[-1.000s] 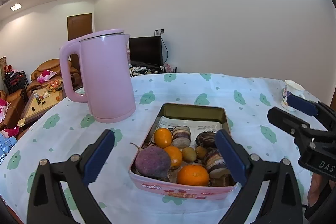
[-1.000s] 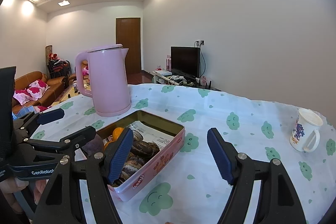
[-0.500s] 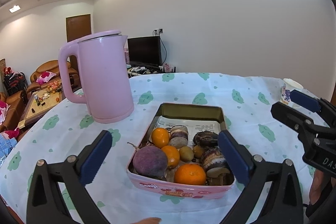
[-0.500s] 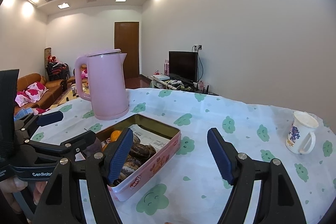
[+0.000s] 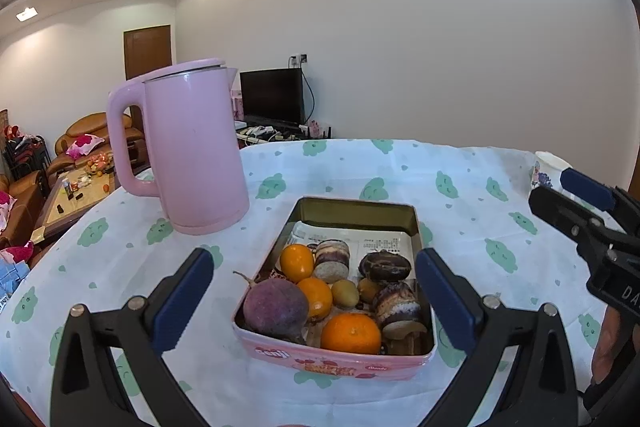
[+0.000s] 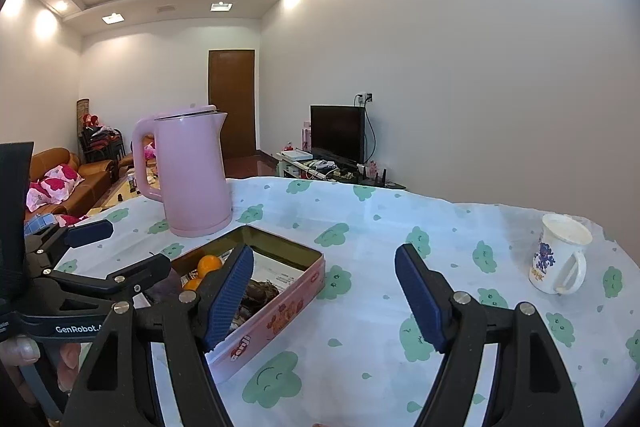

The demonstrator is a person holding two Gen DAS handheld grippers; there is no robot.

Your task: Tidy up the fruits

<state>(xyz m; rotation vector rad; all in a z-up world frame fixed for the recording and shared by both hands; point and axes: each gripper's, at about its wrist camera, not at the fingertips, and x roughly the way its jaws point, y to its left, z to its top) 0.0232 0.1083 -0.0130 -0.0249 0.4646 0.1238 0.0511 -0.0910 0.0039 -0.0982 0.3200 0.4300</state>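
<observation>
The left gripper point(image 5: 314, 301) hangs with its jaws spread wide, empty, framing the pink tin point(image 5: 336, 357) of fruit on the cloud-print tablecloth point(image 5: 460, 195); a mandarin point(image 5: 350, 333) and a purple beet-like root point(image 5: 276, 309) lie nearest. The right gripper point(image 6: 324, 293) is also released, gripping nothing, over bare cloth just right of the tin point(image 6: 276, 319).

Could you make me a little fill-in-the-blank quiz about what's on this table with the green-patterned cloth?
1. The tall plastic kettle beside the tin is ____ in colour.
2. The oranges lie inside a shallow rectangular ____ with pink sides.
3. The white printed mug stands ____ the tin, on the cloth.
4. The left gripper and right gripper both hold ____.

Missing words: pink; tin; outside; nothing
</observation>
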